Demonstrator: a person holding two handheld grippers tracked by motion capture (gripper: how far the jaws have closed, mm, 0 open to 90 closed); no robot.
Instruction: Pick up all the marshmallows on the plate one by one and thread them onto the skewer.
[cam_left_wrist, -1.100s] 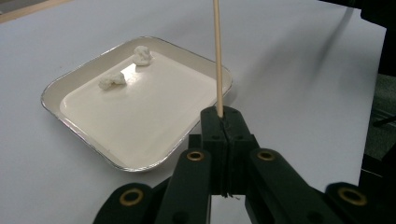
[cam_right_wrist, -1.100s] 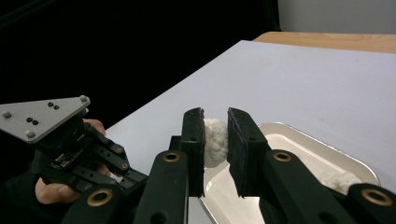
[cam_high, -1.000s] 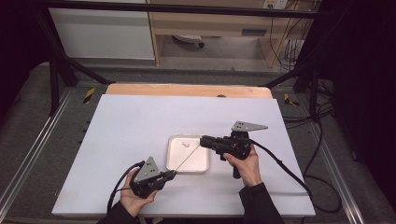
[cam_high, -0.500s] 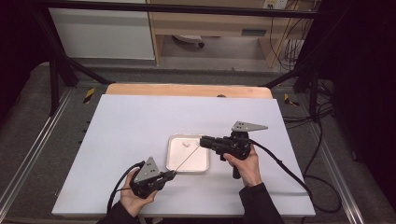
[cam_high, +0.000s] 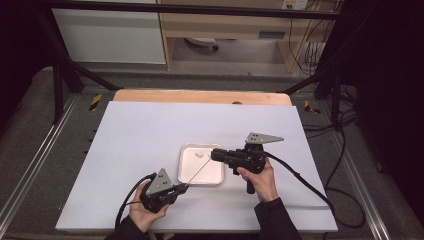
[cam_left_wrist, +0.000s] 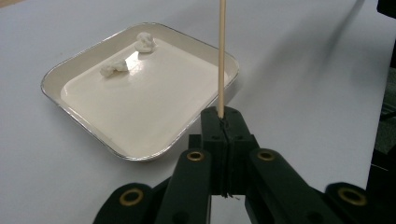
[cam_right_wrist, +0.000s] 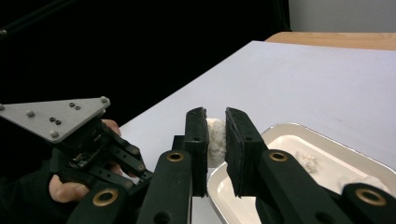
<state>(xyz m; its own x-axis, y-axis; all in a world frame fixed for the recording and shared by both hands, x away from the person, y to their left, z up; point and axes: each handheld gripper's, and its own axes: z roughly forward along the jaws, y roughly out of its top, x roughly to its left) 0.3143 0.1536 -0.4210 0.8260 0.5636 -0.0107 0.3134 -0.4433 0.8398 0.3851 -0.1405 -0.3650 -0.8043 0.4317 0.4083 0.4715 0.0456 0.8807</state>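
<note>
White lumps (cam_left_wrist: 144, 42), silver-rimmed white tray (cam_left_wrist: 70, 119), tan skewer (cam_left_wrist: 222, 56), black claws.

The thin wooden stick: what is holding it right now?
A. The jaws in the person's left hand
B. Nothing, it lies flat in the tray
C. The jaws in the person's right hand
A: the left gripper has its jaws shut on the wooden stick, which rises from between them beside the tray.

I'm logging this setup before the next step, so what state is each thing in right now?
Left gripper: shut on the skewer, fingers pressed together.
Skewer: held by one end, slanting over the tray.
Right gripper: shut on a white lump, held above the tray's edge.
White lump: pinched between the fingers.
Tray: flat on the table, right way up, two white pieces inside.
Table: covered in white.
</note>
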